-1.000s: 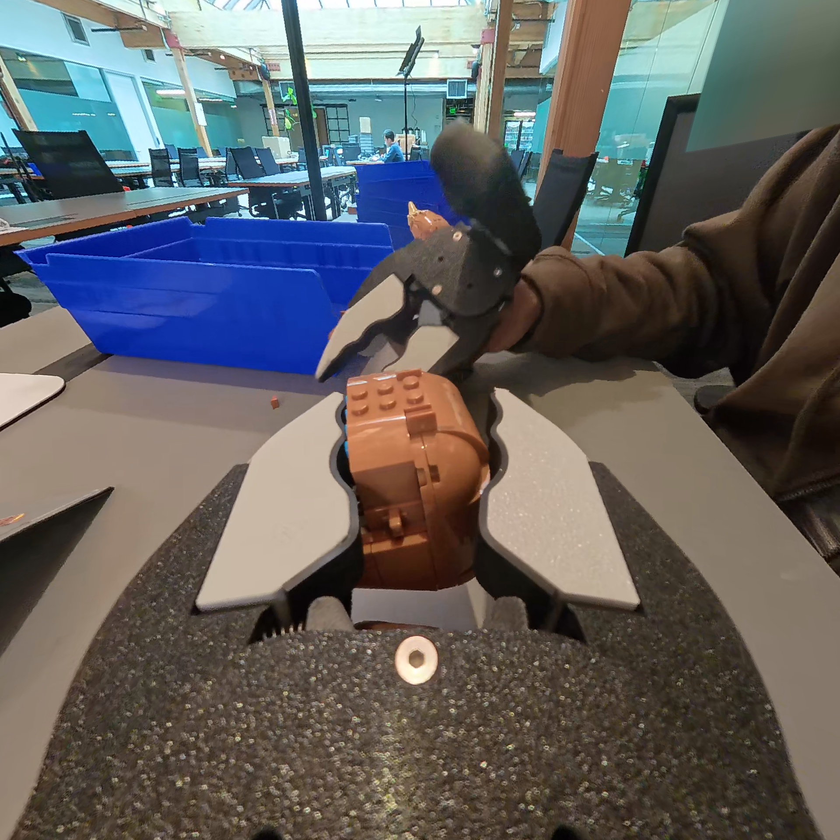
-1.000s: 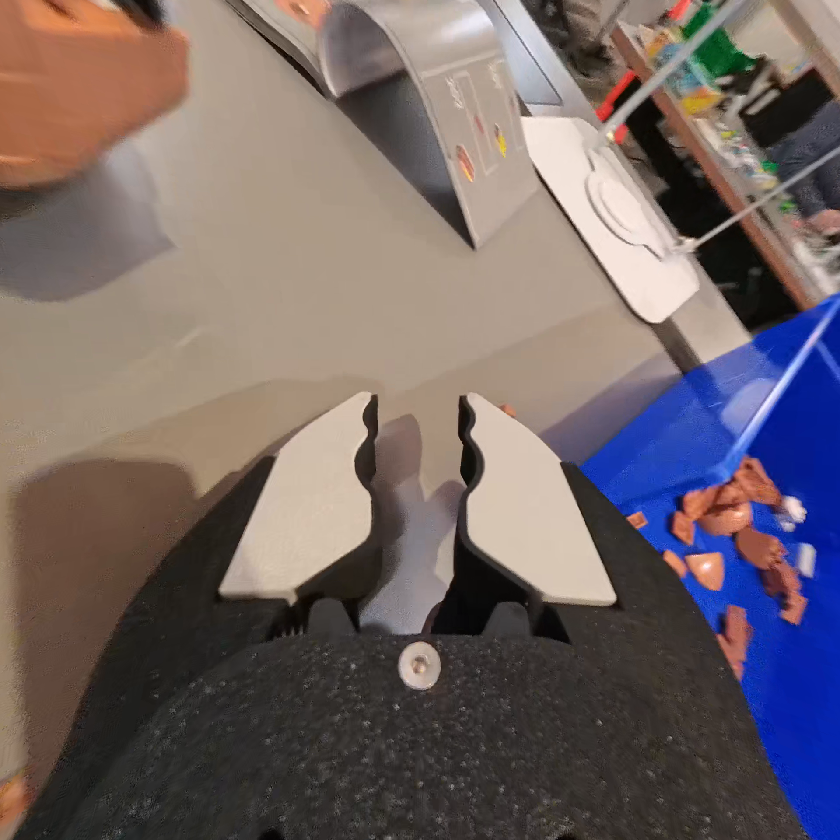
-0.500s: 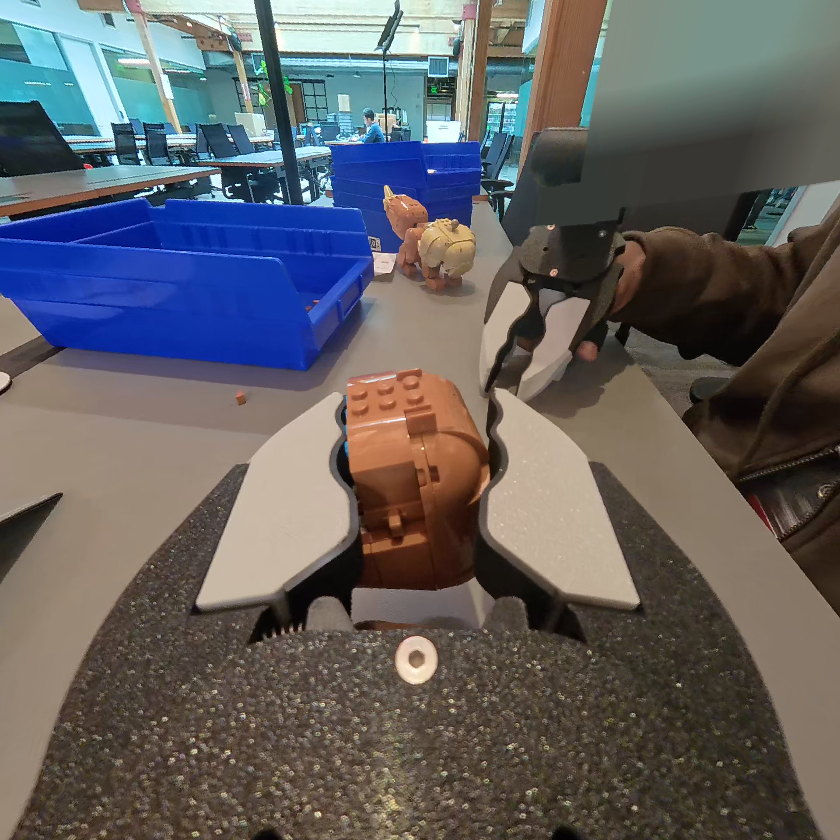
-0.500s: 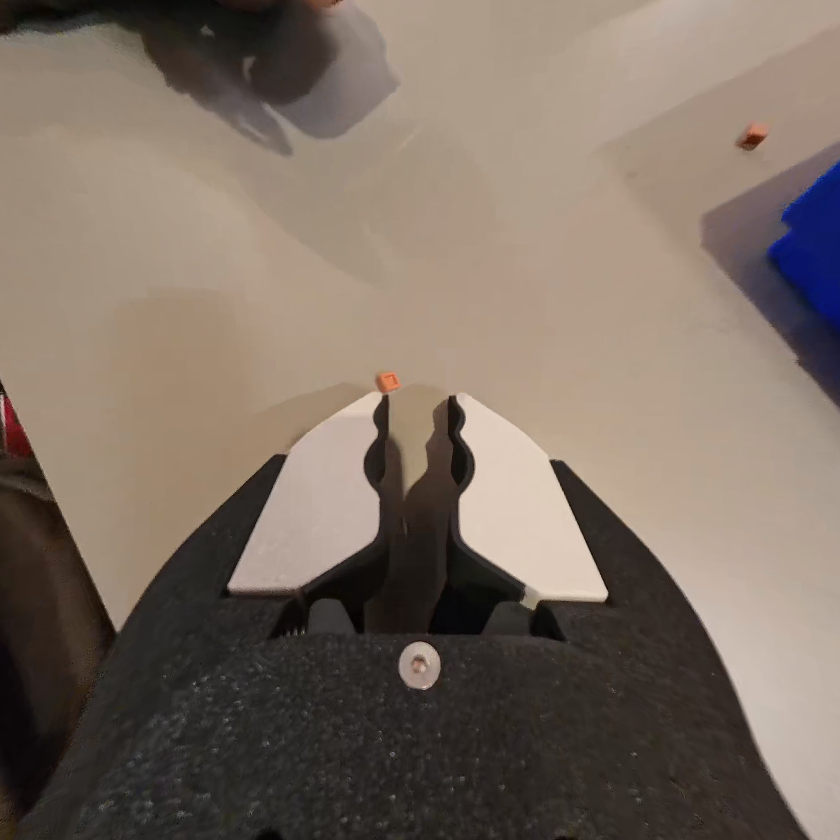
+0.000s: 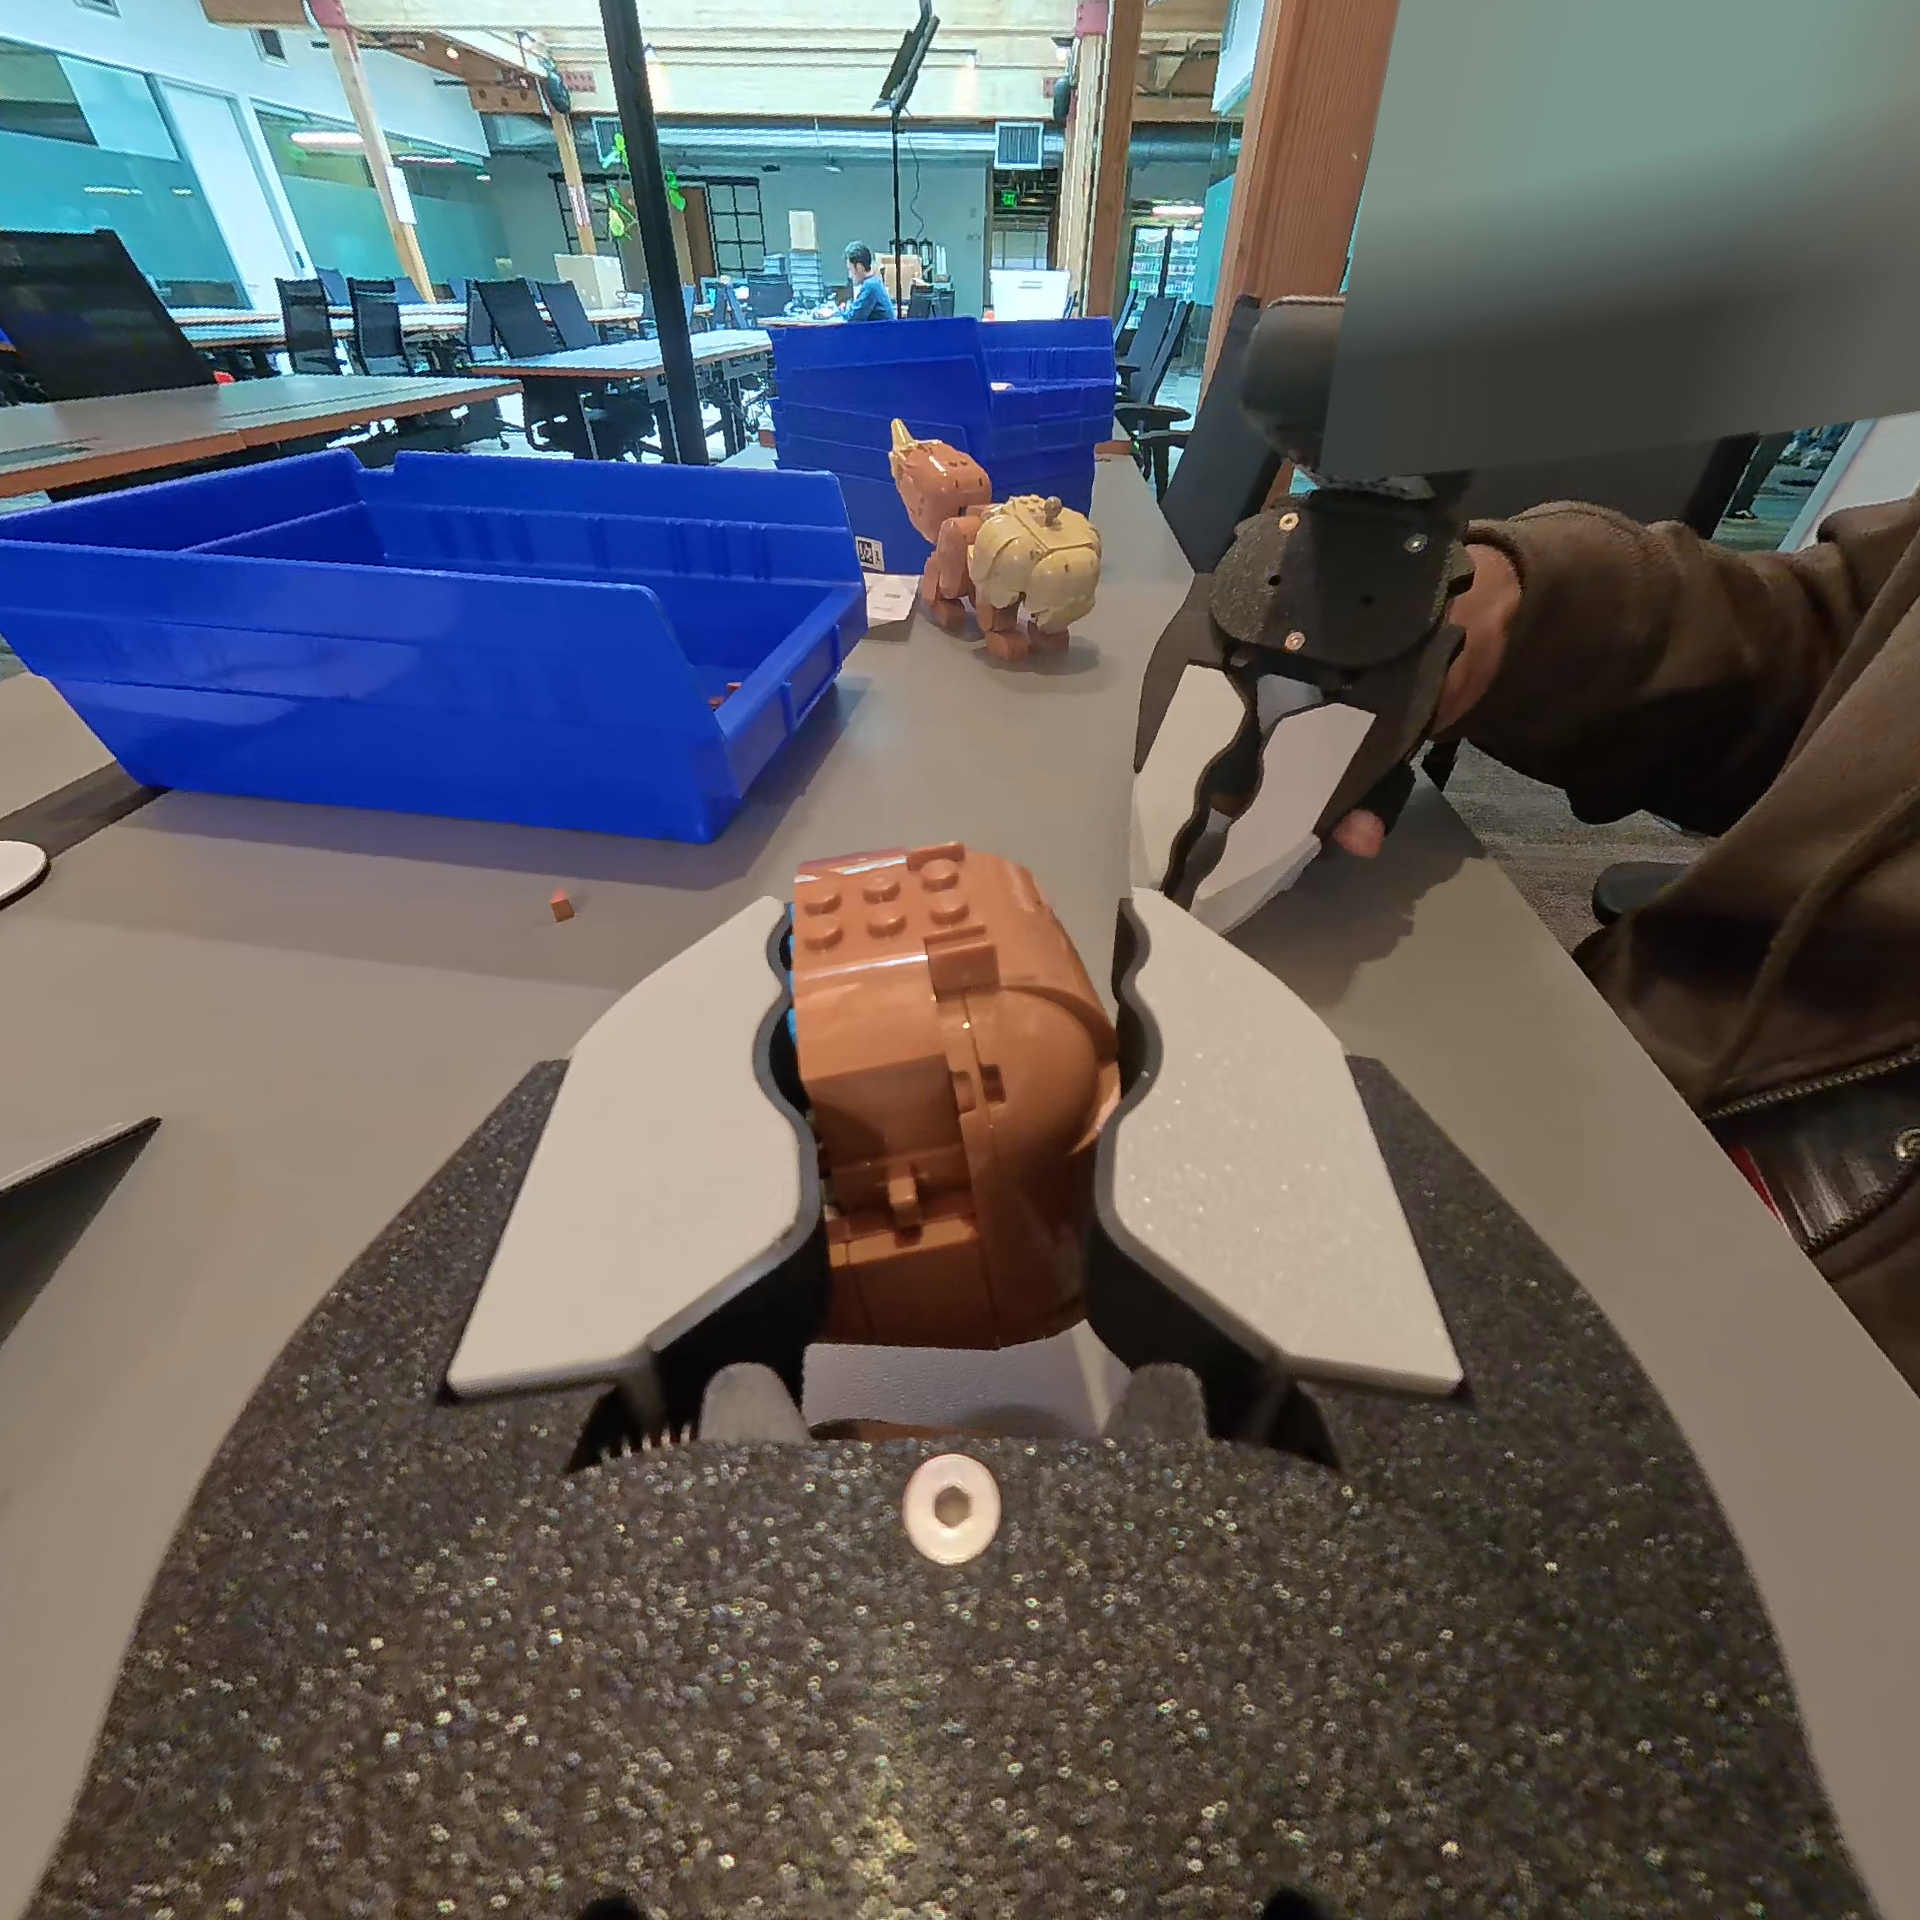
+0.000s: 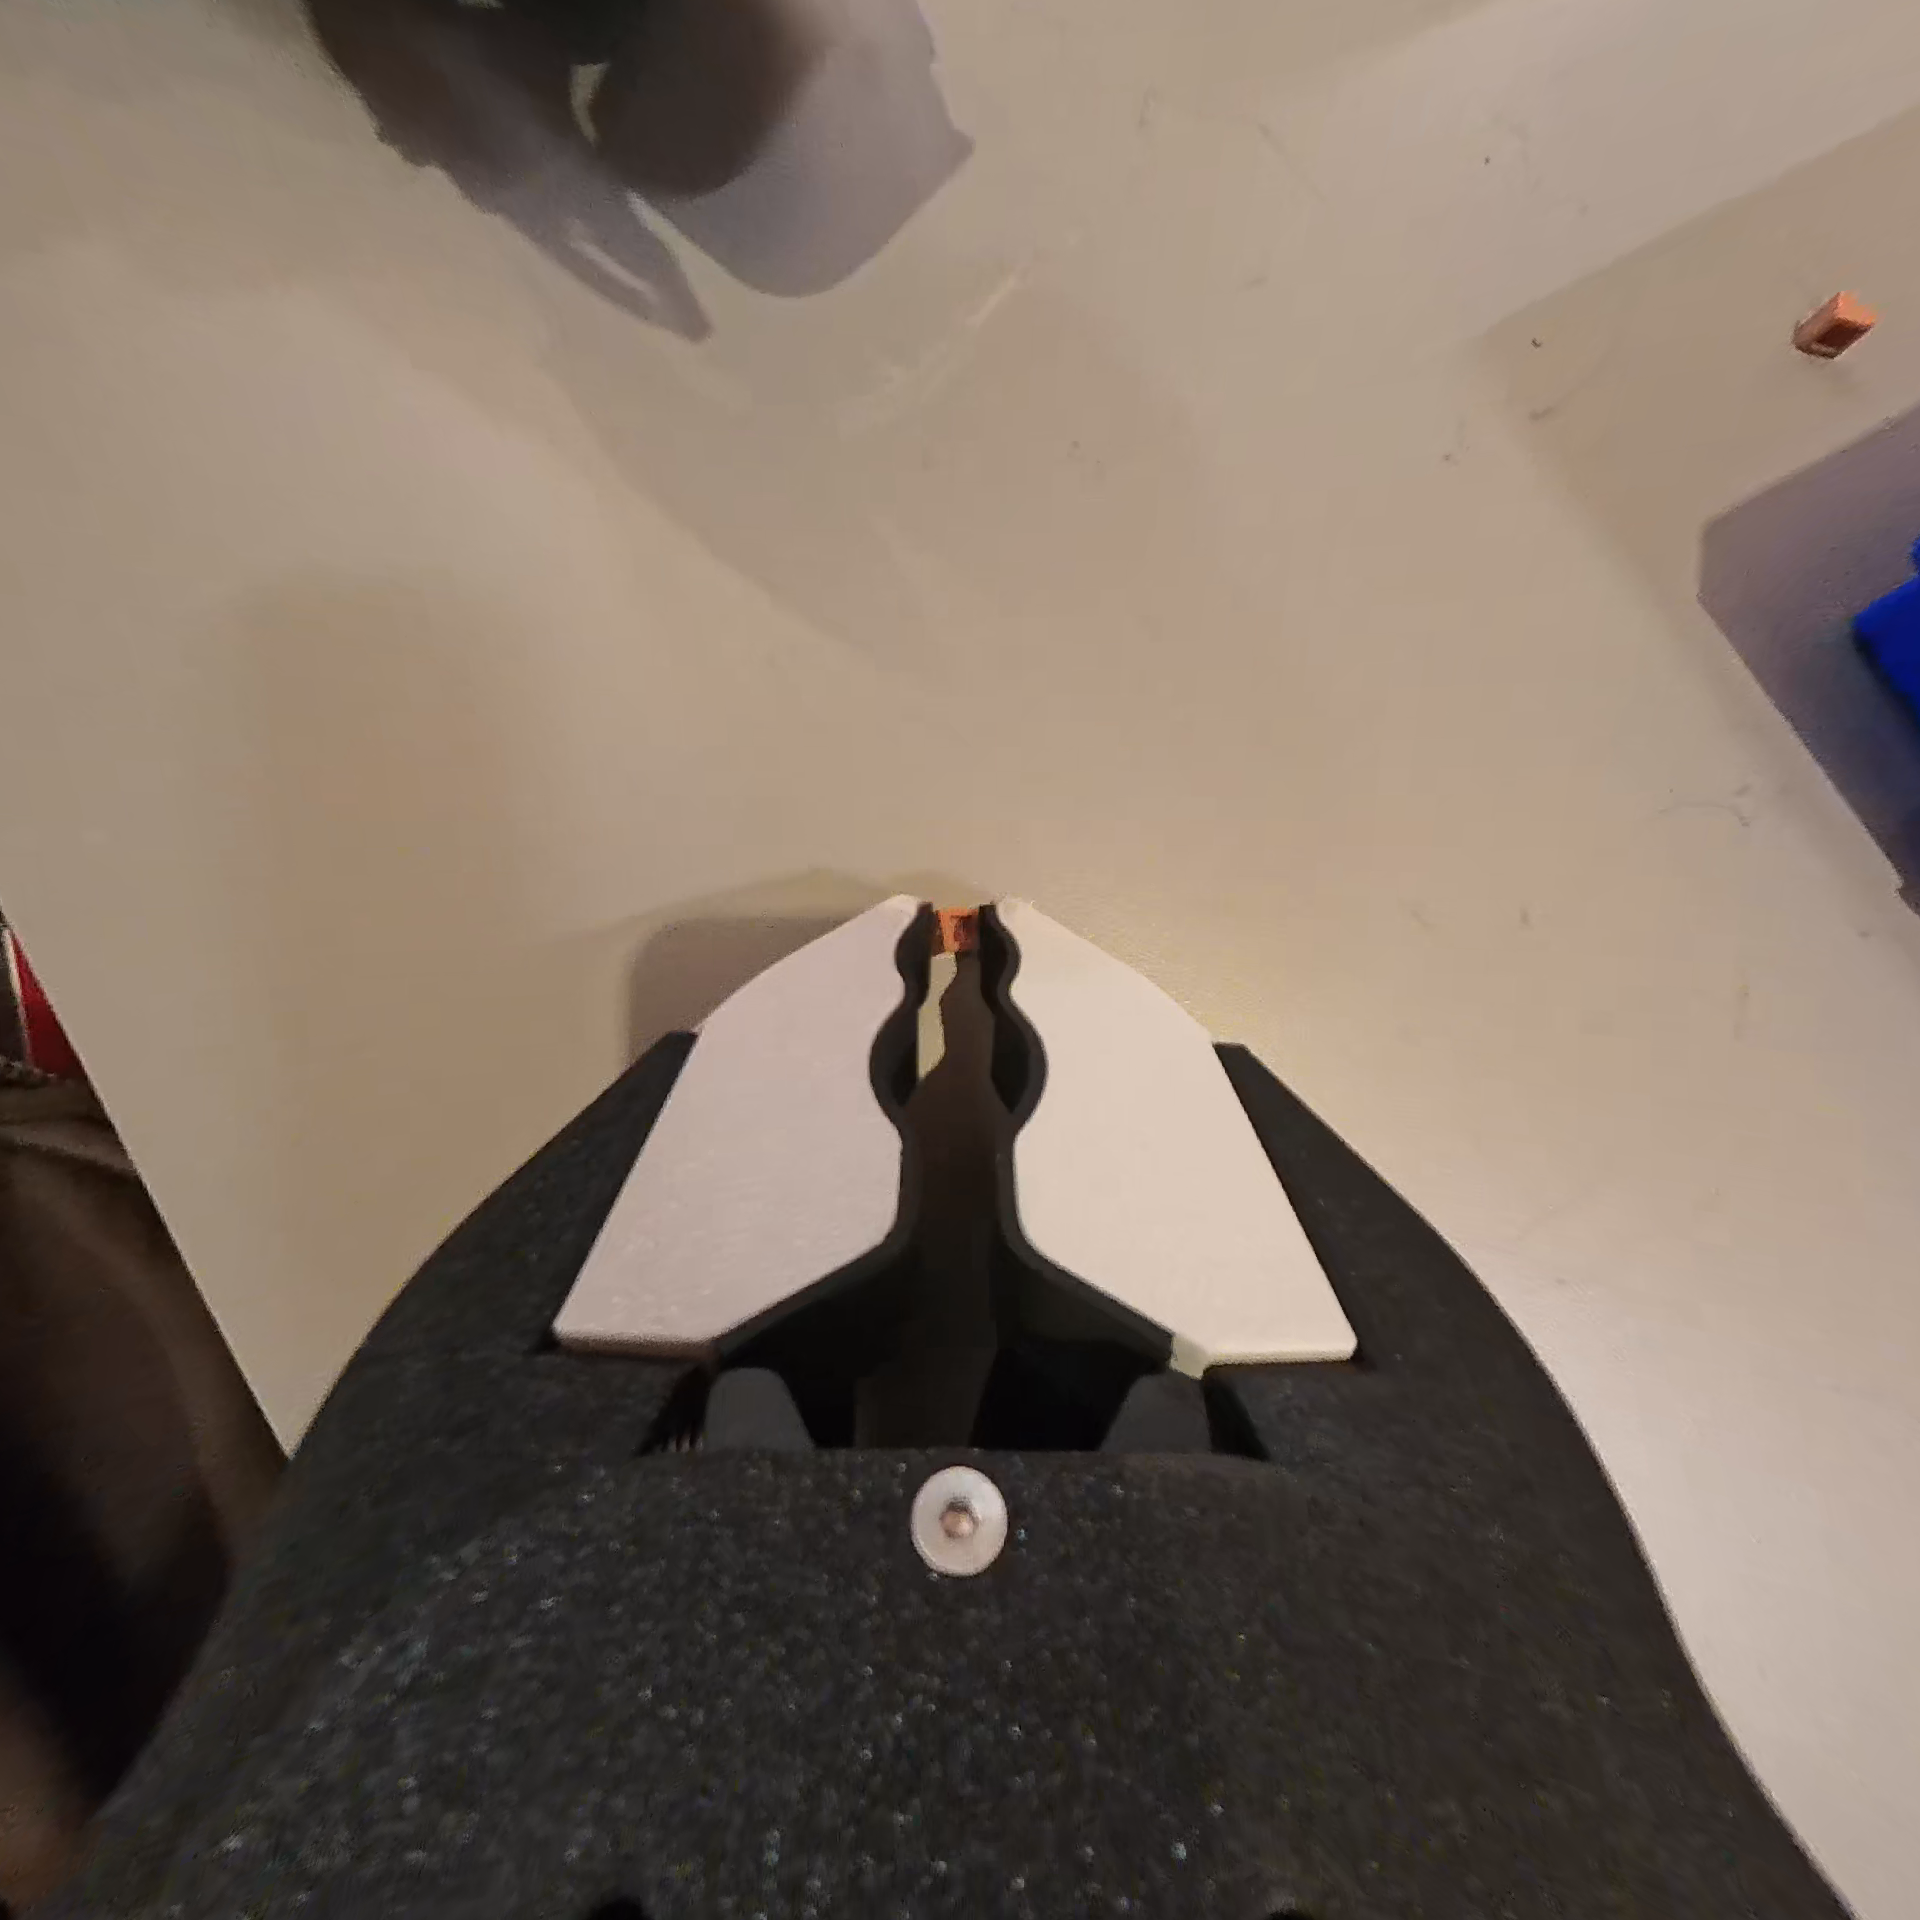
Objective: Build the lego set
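My left gripper (image 5: 951, 914) is shut on a brown lego body (image 5: 951, 1101) with studs on its far top, held just above the grey table (image 5: 312, 997). My right gripper (image 6: 956, 914) points down at the table, its jaws nearly together around a tiny brown brick (image 6: 956, 928) at the very tips. It also shows in the left wrist view (image 5: 1195, 894), just right of and beyond the lego body, tips touching the table, held by a hand in a brown sleeve (image 5: 1662, 665).
A blue bin (image 5: 416, 665) stands at the left back and its corner shows in the right wrist view (image 6: 1891, 655). Two built lego animals (image 5: 997, 551) stand before stacked blue bins (image 5: 935, 405). A loose small brown brick (image 5: 562, 906) lies on the table (image 6: 1834, 338). Tip to tip, the grippers are about 15 cm apart.
My right gripper swung from the lego body to the table, lowered onto the tiny brown brick and narrowed its jaws around it. My left gripper kept its hold, only shifting its view a little.
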A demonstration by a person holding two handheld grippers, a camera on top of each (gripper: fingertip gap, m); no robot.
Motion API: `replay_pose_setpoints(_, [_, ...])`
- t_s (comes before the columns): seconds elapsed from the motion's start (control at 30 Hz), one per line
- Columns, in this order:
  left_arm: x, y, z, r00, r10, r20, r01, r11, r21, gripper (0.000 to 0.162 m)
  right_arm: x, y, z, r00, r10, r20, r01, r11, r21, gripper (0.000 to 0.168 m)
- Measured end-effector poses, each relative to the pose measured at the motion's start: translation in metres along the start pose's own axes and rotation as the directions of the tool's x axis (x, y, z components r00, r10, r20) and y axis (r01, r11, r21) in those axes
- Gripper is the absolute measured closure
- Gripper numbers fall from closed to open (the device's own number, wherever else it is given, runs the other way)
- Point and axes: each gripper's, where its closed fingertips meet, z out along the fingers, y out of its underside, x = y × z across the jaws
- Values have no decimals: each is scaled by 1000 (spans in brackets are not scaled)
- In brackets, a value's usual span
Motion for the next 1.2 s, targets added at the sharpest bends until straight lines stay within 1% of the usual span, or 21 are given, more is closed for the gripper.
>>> replay_pose_setpoints(0.13, [-2, -1, 0, 1000, -8, 9, 8, 1000, 5, 105, 0, -2, 1, 1000, -10, 12, 10, 1000, -2, 161])
replay_pose_setpoints(0.2, [-4, -1, -1, 1000, -10, 21, 10, 1000, 9, 105, 5, -13, 2, 999, -41, -6, 41, 998, 38, 161])
replay_pose_setpoints(0.23, [-5, -2, -1, 1000, -10, 28, 10, 1000, 13, 105, 10, -30, 0, 997, -69, -40, 73, 992, 103, 160])
replay_pose_setpoints(0.27, [-6, -2, -2, 999, -11, 36, 10, 1000, 18, 105, 17, -53, -7, 991, -88, -99, 107, 974, 202, 160])
replay_pose_setpoints(0.3, [-8, -3, -2, 999, -14, 43, 13, 1000, 22, 105, 21, -78, -19, 985, -94, -143, 135, 940, 313, 160])
replay_pose_setpoints(0.33, [-9, -3, -3, 999, -17, 48, 16, 1000, 25, 105, 21, -98, -30, 983, -98, -153, 153, 902, 404, 156])
replay_pose_setpoints(0.37, [-10, -3, -3, 998, -17, 53, 16, 1000, 26, 105, 21, -111, -39, 983, -105, -150, 163, 872, 462, 148])
replay_pose_setpoints(0.43, [-13, -3, -4, 997, -14, 72, 13, 1000, 23, 105, 22, -120, -44, 981, -124, -149, 184, 843, 506, 137])
replay_pose_setpoints(0.5, [-17, -2, -6, 995, -13, 94, 11, 1000, 19, 105, 26, -112, -36, 979, -138, -151, 194, 854, 482, 134])
replay_pose_setpoints(0.63, [-27, -3, -10, 990, -25, 136, 22, 999, 28, 105, 39, -91, -9, 976, -134, -170, 192, 896, 401, 134])
replay_pose_setpoints(0.77, [-39, -2, -16, 982, -23, 187, 17, 999, 29, 105, 55, -83, 14, 969, -154, -191, 209, 927, 312, 135])
replay_pose_setpoints(0.9, [-58, 0, -30, 965, -8, 260, 5, 1000, 12, 105, 55, -89, 36, 966, -207, -153, 241, 935, 259, 136])
replay_pose_setpoints(1.0, [-72, 4, -43, 954, -6, 299, 9, 1000, -10, 105, 49, -95, 55, 948, -295, -119, 315, 927, 203, 136])
replay_pose_setpoints(1.07, [-78, 9, -49, 952, -5, 307, 17, 999, -38, 105, 42, -101, 65, 935, -344, -88, 354, 916, 187, 136])
replay_pose_setpoints(1.2, [-81, 11, -53, 951, -4, 309, 19, 999, -47, 105, 27, -111, 80, 898, -438, -31, 436, 880, 188, 139])
